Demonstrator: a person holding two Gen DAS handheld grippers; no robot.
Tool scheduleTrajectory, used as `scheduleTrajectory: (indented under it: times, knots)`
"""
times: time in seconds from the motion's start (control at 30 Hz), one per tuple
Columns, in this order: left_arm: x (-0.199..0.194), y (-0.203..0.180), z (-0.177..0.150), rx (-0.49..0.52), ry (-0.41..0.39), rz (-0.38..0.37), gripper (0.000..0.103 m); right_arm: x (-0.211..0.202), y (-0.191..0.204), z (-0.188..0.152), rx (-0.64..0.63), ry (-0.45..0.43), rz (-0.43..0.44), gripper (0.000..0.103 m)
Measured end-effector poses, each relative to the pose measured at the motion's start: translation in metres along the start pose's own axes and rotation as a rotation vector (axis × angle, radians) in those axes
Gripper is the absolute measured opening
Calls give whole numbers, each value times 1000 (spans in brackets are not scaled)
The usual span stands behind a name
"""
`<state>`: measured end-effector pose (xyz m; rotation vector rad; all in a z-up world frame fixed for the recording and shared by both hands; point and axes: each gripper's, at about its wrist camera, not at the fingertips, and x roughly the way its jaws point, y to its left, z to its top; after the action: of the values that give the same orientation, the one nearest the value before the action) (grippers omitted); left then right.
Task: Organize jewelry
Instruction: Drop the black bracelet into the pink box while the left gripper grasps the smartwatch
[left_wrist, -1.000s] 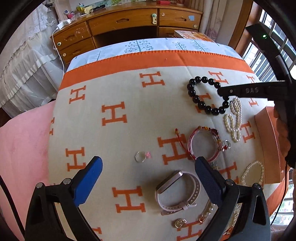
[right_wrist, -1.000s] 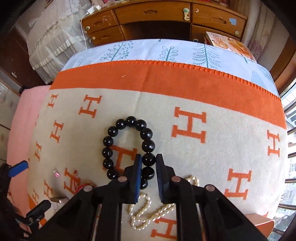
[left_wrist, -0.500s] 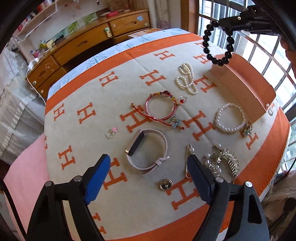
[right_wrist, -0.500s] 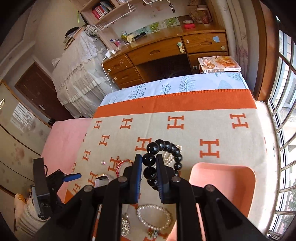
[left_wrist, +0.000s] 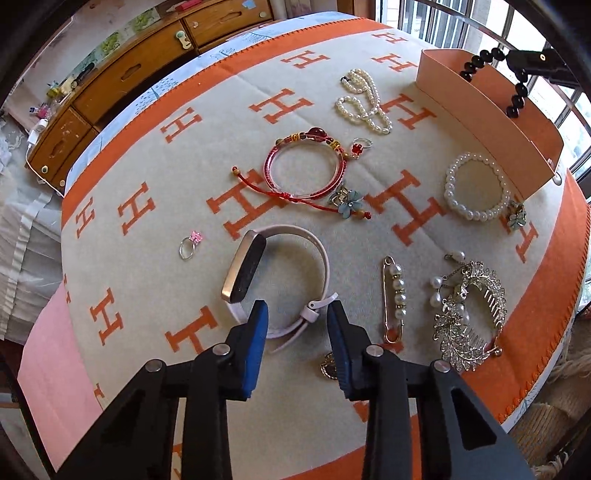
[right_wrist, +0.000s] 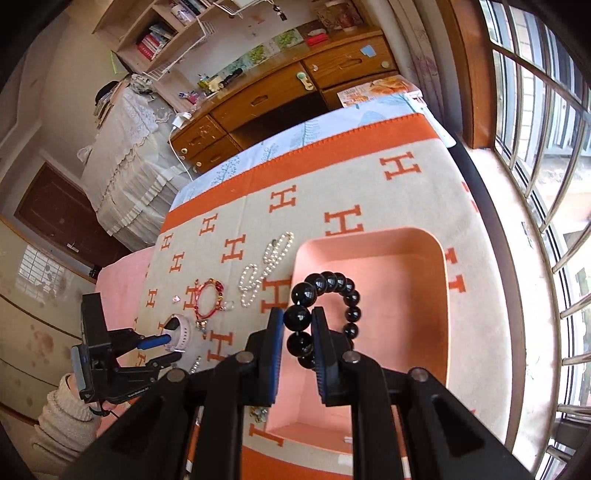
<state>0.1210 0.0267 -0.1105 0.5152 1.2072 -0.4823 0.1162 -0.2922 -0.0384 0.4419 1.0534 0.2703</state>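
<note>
Bedroom setup, H-pattern blanket covering the bed. Low in the left view, the left gripper is now closing around the watch strap, pads not touching yet. A second ago the black bracelet lay on the blanket; now the right gripper pinches it over the tray, mid-frame. Drop looks next.

Large orange "H" letters repeated across the cream blanket — the only readable marks. Print on the left gripper's body was too small to read.
</note>
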Motion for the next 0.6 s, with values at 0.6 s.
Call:
scheduleTrajectory:
  times: [0.6]
  knots:
    - [-15,-7,21,-124,-19,70,8,-4,-49,-55,94,-21,-91,16]
